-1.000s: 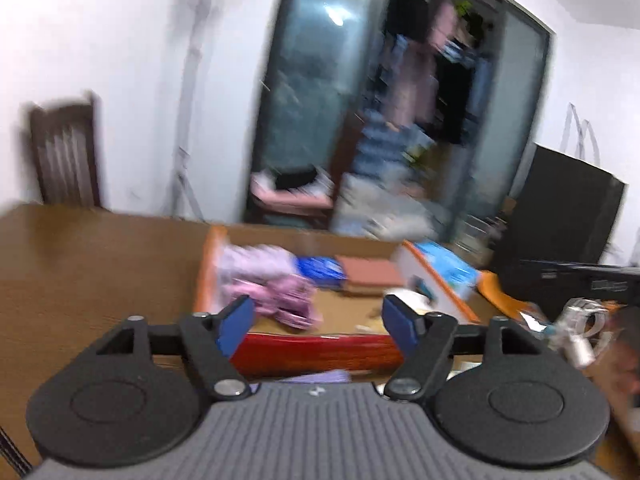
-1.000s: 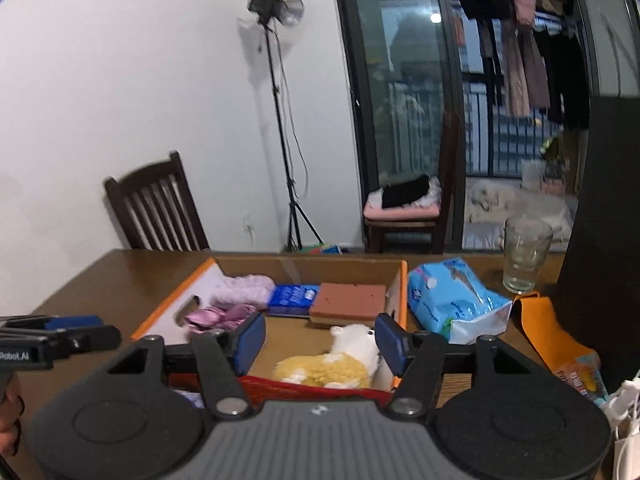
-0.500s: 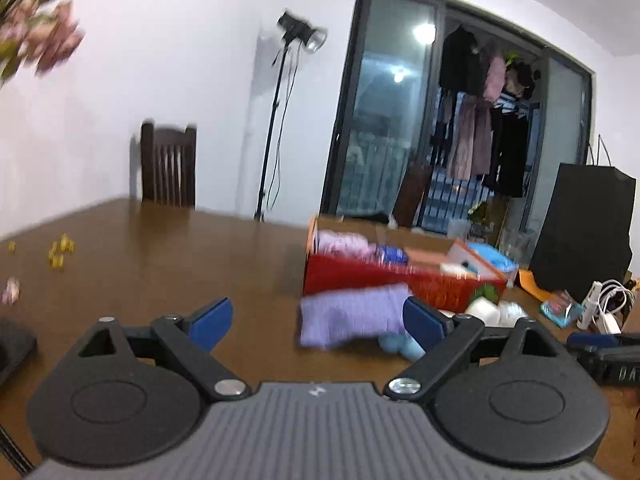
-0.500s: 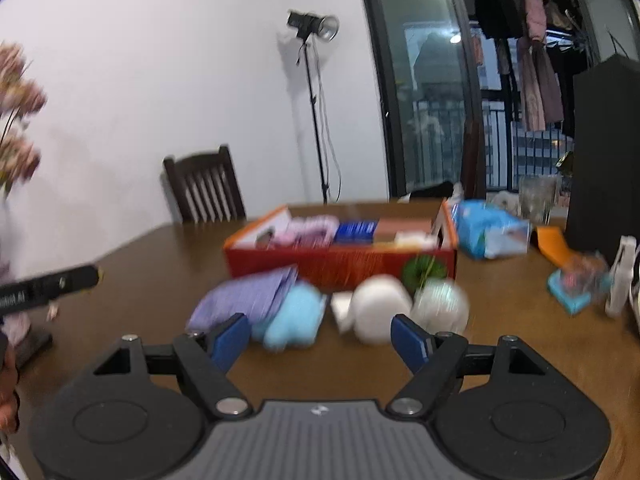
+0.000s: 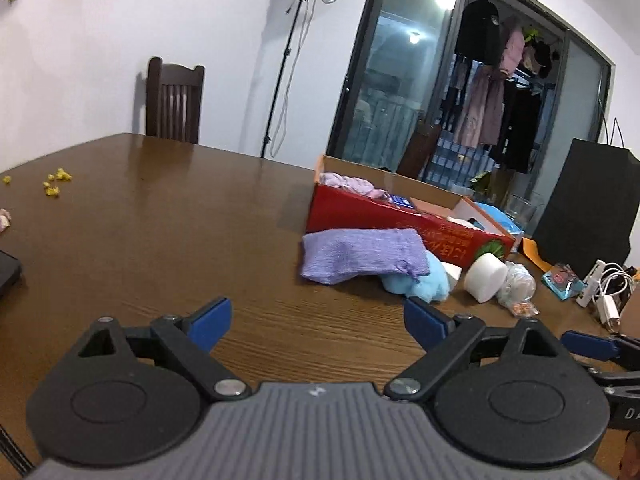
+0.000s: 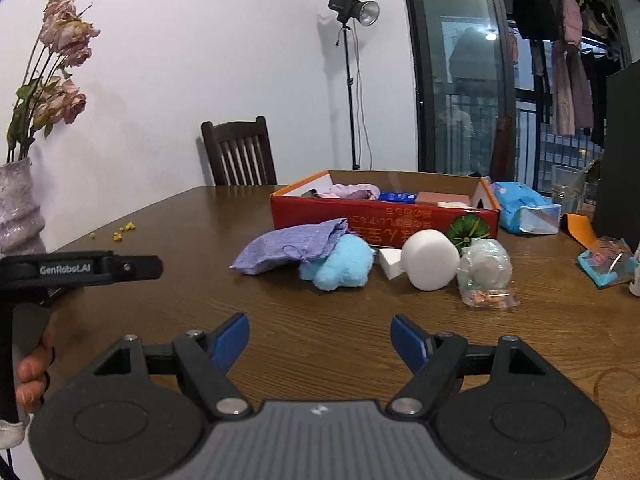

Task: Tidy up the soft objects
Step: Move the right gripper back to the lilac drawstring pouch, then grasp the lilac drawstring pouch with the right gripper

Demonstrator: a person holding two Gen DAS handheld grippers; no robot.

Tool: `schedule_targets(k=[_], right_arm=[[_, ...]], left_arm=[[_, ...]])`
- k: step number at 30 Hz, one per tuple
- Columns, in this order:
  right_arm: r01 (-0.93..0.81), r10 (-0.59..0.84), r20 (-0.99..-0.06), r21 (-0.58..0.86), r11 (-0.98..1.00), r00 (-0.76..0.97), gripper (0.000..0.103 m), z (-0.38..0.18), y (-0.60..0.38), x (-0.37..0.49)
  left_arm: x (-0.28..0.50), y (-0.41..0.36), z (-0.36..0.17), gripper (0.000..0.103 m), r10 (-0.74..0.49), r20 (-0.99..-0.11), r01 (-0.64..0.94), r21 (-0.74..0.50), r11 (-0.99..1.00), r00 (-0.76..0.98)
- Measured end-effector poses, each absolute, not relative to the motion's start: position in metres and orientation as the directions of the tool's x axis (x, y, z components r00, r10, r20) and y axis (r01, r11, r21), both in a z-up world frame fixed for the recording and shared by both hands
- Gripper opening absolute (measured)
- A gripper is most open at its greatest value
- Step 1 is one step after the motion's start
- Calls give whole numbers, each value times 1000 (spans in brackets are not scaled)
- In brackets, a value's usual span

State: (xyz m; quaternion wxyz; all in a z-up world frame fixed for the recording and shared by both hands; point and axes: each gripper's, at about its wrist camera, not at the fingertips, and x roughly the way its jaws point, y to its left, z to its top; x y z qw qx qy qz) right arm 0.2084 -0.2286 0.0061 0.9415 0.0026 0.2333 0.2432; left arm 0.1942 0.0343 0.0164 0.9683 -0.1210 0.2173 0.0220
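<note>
Both tools, left (image 5: 316, 320) and right (image 6: 320, 340), hover spread and empty above the brown wooden surface (image 6: 168, 300). The crumpled lilac knitted cloth (image 6: 292, 244) lies against the red cardboard box (image 6: 384, 220), apparently overlapping a fluffy blue toy (image 6: 344, 266). Approach step; next, pinch the cloth.

left claw (image 5: 316, 322) – jaws wide, empty | right claw (image 6: 320, 340) – jaws wide, empty

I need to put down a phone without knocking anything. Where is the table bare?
Bare wood runs from the purple cloth toward the yellow crumbs and chair. Crowded: the strip before the red box.
</note>
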Motion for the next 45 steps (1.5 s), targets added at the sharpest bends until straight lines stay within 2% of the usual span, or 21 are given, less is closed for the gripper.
schedule_targets(k=[7,13,16,18,21,22,23,25,26,29,31,37,45], right_arm=[[-456,477,-452,164,875,753,77,-3,-224,238],[-461,515,-462,234,856,722,76,3,-209,296],[-447,550,-458,321,835,699,74,9,-200,338],[-435,540,-463,320,842,703,71,10,-189,364],[-429,524,-483,301,852,702,67,5,-171,391],[-430,523,-489,298,852,698,67,2,-166,397],[-427,517,-498,291,856,696,65,-1,-160,402],[-428,501,-512,263,865,698,54,-8,-149,408],[-429,490,-518,242,870,701,46,-11,-144,407],[-464,462,-506,132,876,729,21,-9,-130,396],[-472,465,-484,117,874,741,18,-1,-130,387],[-509,500,-425,102,855,755,17,26,-156,314],[-421,452,-558,194,886,696,18,-9,-222,219]], left_arm=[[224,29,5,95,-62,-485,-56,-226,972,872],[289,44,16,95,-191,-517,13,-328,945,834],[331,61,22,94,-225,-514,15,-381,925,828],[355,71,17,92,-231,-521,6,-397,918,822],[375,81,3,81,-234,-547,-31,-431,902,803],[377,83,-2,73,-255,-555,-27,-450,893,792],[380,84,-9,59,-286,-575,-21,-468,883,767],[383,87,-16,48,-344,-589,-9,-512,859,731],[383,87,-15,40,-351,-587,-6,-519,855,729],[376,85,-6,26,-360,-579,16,-513,858,731],[363,80,5,24,-351,-558,36,-497,867,752],[280,58,32,22,-372,-478,126,-470,874,796],[191,1,-1,22,-463,-532,226,-450,864,709]])
